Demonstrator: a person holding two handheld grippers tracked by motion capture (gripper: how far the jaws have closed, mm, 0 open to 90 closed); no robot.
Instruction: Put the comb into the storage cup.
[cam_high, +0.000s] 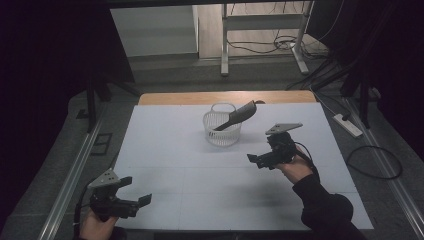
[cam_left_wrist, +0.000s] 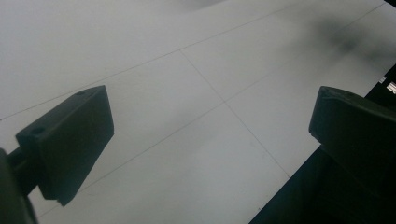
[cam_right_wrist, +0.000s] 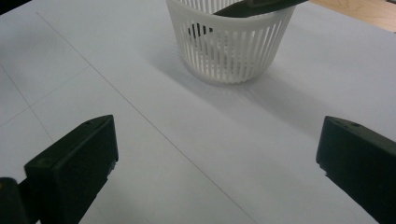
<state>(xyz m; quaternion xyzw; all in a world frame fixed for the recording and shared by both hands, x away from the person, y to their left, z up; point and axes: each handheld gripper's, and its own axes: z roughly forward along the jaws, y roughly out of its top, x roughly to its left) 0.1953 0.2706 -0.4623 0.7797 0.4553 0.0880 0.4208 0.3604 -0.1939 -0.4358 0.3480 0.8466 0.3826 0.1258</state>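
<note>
Spreading white beneath everything, the counter (cam_high: 165, 150) carries a slatted basket (cam_high: 222, 127) holding a dark scoop (cam_high: 239, 116) propped across its rim. Right hand-held gripper (cam_high: 260, 160), jaws spread, sits just beside the basket; left hand-held gripper (cam_high: 135, 192), also spread, well away. A careless nudge could tip the light basket.

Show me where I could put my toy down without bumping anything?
Bare white table lies left of the white basket, and between the left gripper and the right gripper. It is crowded by the basket, where a dark tool sticks out.
</note>
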